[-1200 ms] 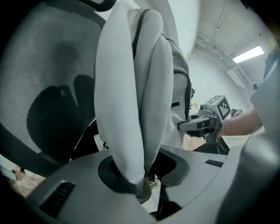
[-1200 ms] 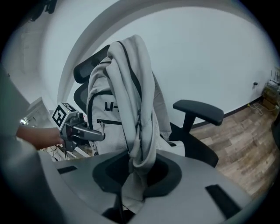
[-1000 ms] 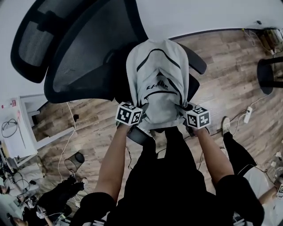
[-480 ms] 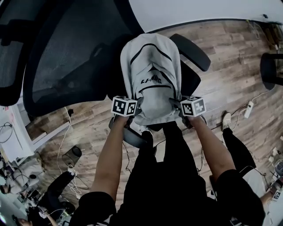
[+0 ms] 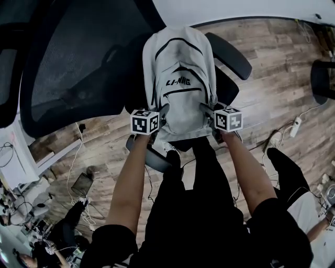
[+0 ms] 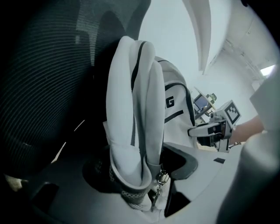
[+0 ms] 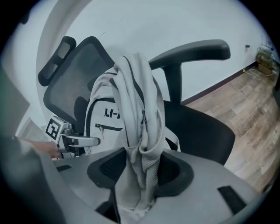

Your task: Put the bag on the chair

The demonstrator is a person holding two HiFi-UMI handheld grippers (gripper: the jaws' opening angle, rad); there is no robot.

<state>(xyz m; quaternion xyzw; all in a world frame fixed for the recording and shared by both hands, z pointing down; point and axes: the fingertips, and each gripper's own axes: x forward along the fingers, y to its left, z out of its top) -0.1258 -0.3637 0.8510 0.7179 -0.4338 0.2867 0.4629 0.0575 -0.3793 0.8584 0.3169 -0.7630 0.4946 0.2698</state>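
My left gripper (image 6: 148,175) and right gripper (image 7: 140,175) are both opening, with folds of the pale grey fabric backpack with dark trim (image 5: 180,68) sitting loose between their jaws. The backpack stands upright on the black mesh-backed office chair (image 5: 78,57), with the armrest (image 5: 229,55) just beside it. The wood-plank floor (image 5: 277,89) lies open to my right, and a white wall (image 5: 246,10) stands behind.

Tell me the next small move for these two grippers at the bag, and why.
Probably pull the left gripper and right gripper straight back off the bag. It already stands on the chair against the backrest, and both sets of fingers are opening with its fabric between them.
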